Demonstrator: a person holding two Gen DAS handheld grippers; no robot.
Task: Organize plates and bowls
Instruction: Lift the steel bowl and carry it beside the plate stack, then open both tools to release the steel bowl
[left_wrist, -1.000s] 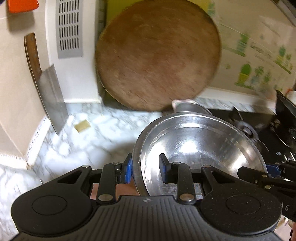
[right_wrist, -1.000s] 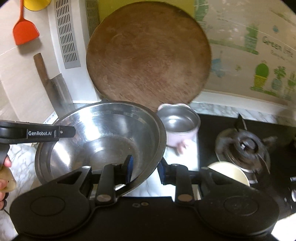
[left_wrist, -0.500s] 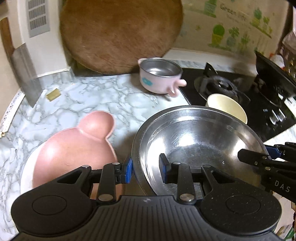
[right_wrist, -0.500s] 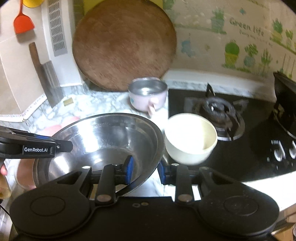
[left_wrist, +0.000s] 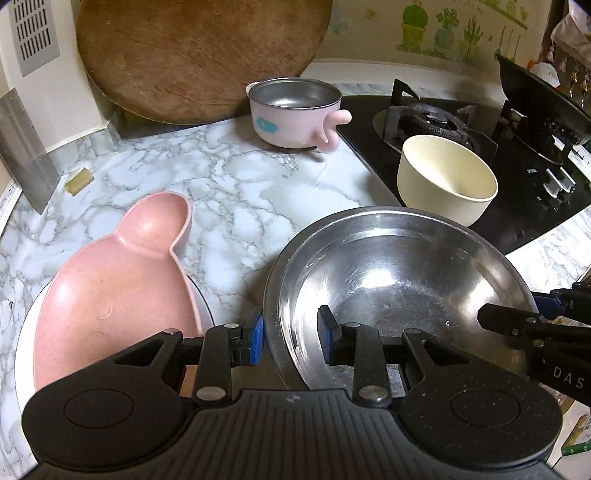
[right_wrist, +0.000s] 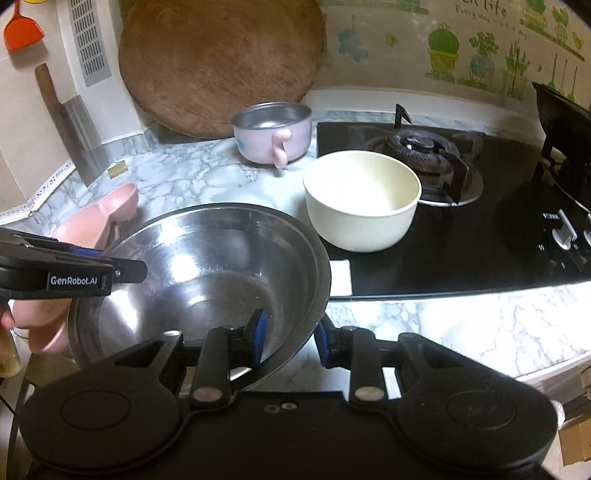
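Note:
A large steel bowl (left_wrist: 399, 280) (right_wrist: 207, 269) is held between both grippers above the counter's front edge. My left gripper (left_wrist: 290, 334) is shut on its left rim, one pad inside and one outside. My right gripper (right_wrist: 290, 336) is shut on its right rim the same way. A pink animal-shaped plate (left_wrist: 110, 280) (right_wrist: 99, 218) lies on a white plate (left_wrist: 27, 317) at the left. A cream bowl (left_wrist: 447, 177) (right_wrist: 362, 203) stands on the black hob. A small pink steel-lined bowl with a handle (left_wrist: 295, 110) (right_wrist: 273, 133) stands at the back.
A round wooden board (left_wrist: 199, 55) (right_wrist: 221, 62) leans on the back wall. A cleaver (right_wrist: 70, 122) hangs at the left wall. The gas burner (right_wrist: 424, 155) and a dark pan (left_wrist: 539, 99) are at the right. Marble counter (left_wrist: 229, 192) lies between the dishes.
Both grippers have pulled back and lowered with the steel bowl held between them. The pink plate and the cream bowl have come into view.

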